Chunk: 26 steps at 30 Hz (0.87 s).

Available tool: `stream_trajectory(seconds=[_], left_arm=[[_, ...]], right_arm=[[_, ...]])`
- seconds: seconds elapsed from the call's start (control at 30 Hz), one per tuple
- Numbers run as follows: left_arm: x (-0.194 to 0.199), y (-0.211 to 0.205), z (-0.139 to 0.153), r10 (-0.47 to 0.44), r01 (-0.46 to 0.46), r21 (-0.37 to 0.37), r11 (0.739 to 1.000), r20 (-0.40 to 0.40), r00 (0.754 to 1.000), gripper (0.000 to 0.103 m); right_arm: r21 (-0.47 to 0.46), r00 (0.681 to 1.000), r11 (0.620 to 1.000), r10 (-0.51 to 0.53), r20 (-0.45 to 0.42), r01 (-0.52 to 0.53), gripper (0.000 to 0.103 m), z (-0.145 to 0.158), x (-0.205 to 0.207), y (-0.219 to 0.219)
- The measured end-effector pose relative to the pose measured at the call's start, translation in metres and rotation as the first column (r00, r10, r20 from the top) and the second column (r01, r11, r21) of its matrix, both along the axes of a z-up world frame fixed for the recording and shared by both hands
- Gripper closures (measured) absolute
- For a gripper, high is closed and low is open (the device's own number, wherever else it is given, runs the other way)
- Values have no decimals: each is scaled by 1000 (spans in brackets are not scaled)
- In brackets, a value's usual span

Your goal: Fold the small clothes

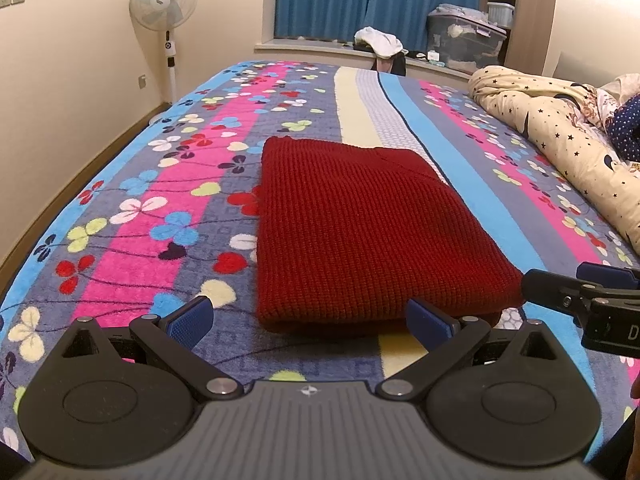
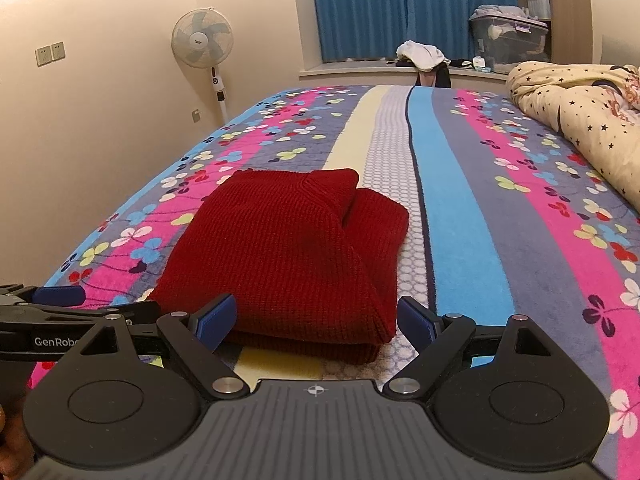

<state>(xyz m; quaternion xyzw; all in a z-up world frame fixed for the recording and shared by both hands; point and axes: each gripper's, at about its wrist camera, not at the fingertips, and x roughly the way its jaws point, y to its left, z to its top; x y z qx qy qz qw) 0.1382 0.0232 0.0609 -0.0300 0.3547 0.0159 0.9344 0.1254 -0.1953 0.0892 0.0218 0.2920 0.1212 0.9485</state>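
- The left gripper [image 1: 310, 322] has its jaws spread wide, holding nothing; its blue pads [image 1: 191, 322] sit just short of the near edge of the red knit garment [image 1: 360, 232]
- The right gripper [image 2: 316, 322] is likewise gaping and empty, with the garment's near folded edge between its fingertips, though contact is unclear
- The garment lies folded in a thick rectangle on the flowered, striped bedspread [image 1: 160, 208]
- A star-print quilt [image 2: 580, 120] is bunched well apart, along the bed's right side

A bed [image 1: 132, 216] carried a striped, clover-patterned blanket [image 2: 460, 216]. On it a folded red knit [image 1: 360, 232] lay near the close edge, and a star-printed quilt [image 1: 560, 140] was bunched along the right side, well apart.
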Motion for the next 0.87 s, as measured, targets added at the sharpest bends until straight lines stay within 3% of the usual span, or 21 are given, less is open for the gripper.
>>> stream_trajectory(seconds=[0.87], left_arm=[[1,-2,-1,-4,4,3,1000,-1,1000,0]], right_arm=[[-1,1000,1000,24,-8,-24,15,-2,3,5]])
